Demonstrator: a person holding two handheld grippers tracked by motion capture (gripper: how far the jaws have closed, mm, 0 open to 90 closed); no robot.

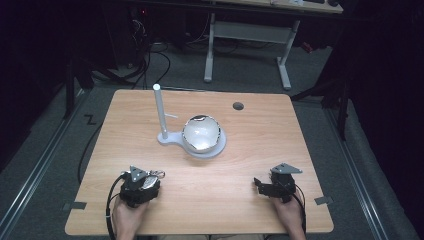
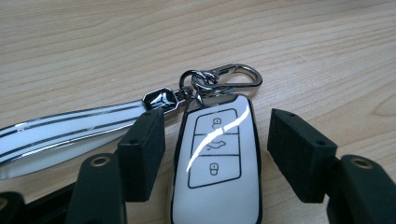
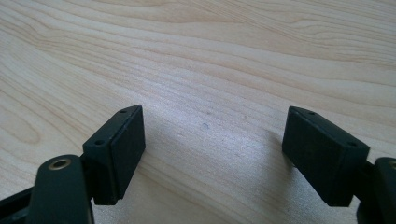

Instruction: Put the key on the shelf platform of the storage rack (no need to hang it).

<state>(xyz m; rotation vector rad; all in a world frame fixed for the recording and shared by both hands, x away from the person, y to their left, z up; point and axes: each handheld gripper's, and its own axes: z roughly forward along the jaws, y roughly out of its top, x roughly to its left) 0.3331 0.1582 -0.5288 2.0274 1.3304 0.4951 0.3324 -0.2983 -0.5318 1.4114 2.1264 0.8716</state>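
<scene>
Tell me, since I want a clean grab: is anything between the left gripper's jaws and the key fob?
Nothing visible. The key fob lies on the table between the open jaws of the left gripper, with bare gaps on both sides. Its white strap trails off past the left pad, behind it, not across the gap.

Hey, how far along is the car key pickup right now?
Early. Done: the left gripper straddles the car key, jaws open with a gap on the right side. In hand: nothing gripped; the key lies on the table. Left: closing and lifting. The right gripper waits open.
</scene>
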